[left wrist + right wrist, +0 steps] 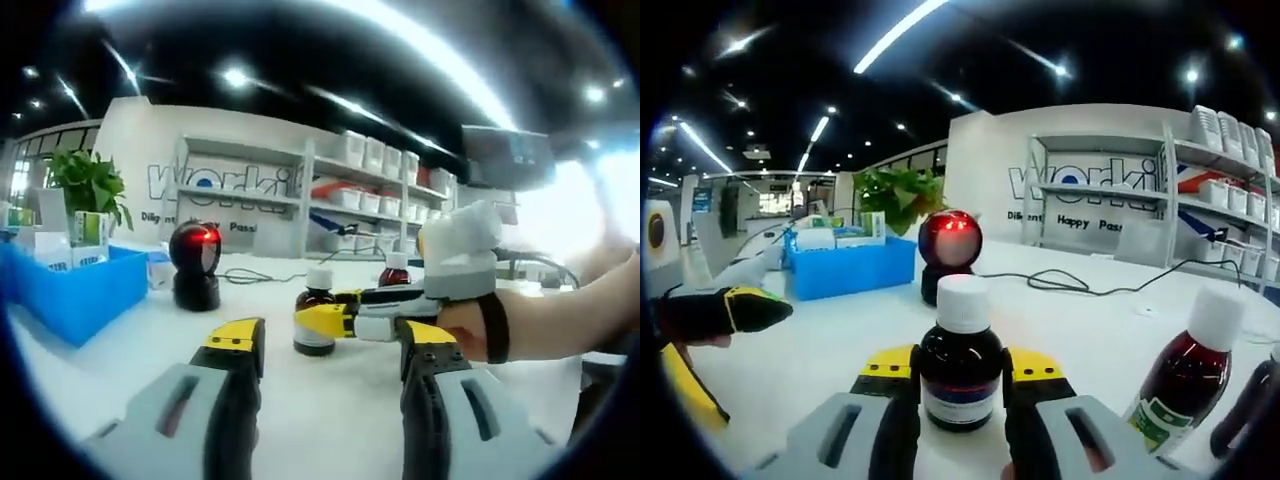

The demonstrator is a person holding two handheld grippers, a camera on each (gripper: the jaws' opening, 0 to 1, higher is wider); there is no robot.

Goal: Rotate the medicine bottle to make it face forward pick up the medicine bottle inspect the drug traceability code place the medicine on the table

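Right tool (960,385) pinching a dark medicine bottle (960,370) on the white counter (840,330), red-lit scanner (949,245) beyond it, left tool (330,350) spread, bottle ahead.

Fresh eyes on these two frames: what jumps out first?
In the right gripper view, a dark brown medicine bottle with a white cap stands between the right gripper's yellow-tipped jaws, which sit close against its sides. Behind it on the white table glows a round scanner with a red light. A second bottle shows at the right of that view, and a blue bin sits farther back on the left.
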